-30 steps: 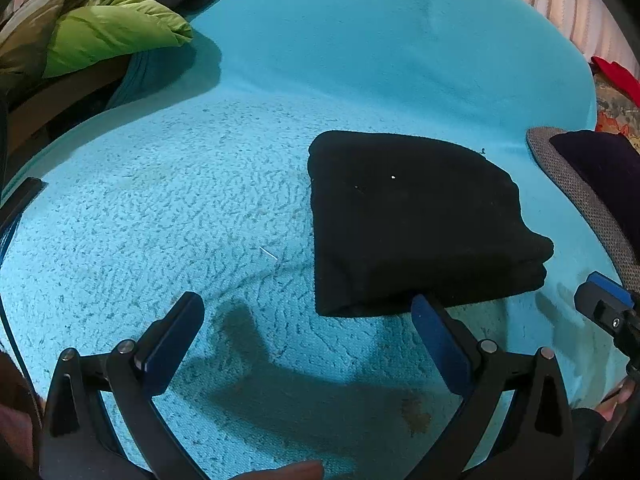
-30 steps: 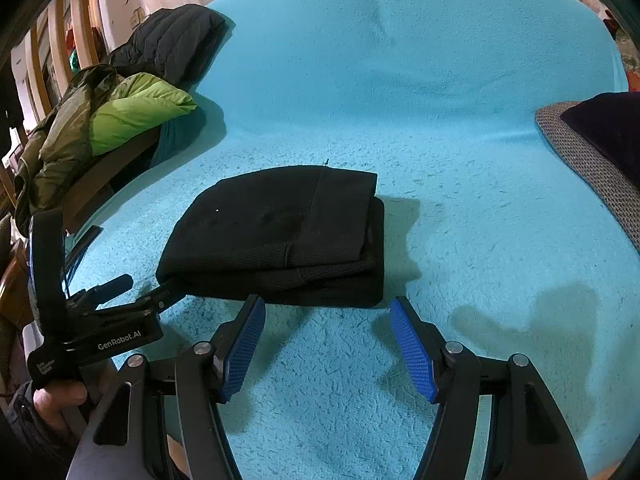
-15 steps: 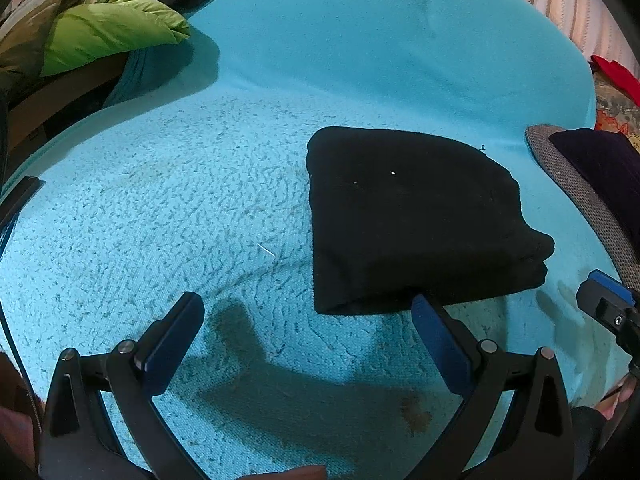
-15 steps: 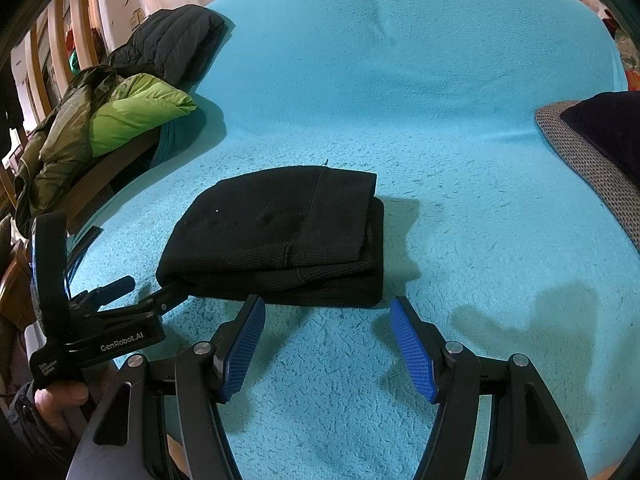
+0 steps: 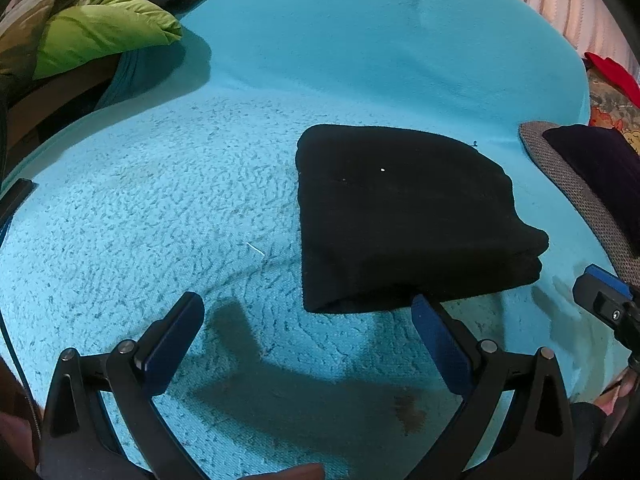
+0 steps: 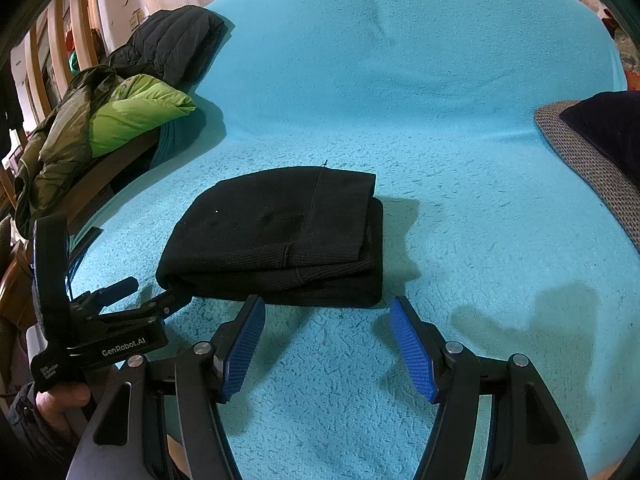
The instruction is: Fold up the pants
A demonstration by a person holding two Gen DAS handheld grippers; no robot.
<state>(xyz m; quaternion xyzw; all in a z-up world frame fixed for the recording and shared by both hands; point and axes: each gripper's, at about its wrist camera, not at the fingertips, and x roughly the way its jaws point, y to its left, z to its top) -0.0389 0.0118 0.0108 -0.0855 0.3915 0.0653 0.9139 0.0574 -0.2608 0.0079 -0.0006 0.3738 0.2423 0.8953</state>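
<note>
The black pants (image 5: 404, 216) lie folded into a compact stacked rectangle on the turquoise fleece cover (image 5: 160, 208). In the right wrist view the same black pants (image 6: 280, 236) show layered edges toward me. My left gripper (image 5: 308, 312) stands open just short of the bundle's near edge, its right fingertip (image 5: 424, 312) at the fabric's front rim; nothing lies between the pads. My right gripper (image 6: 326, 312) is open too, hovering in front of the bundle's near right corner, empty. The left gripper's body (image 6: 100, 332) appears at the left of the right wrist view, in a hand.
A green and olive jacket (image 6: 120, 120) and a dark jacket (image 6: 176, 44) are piled on the sofa's left arm. A grey cushion (image 6: 580, 160) with a dark one on it sits at the right. A brown stain (image 5: 408, 416) marks the cover near me.
</note>
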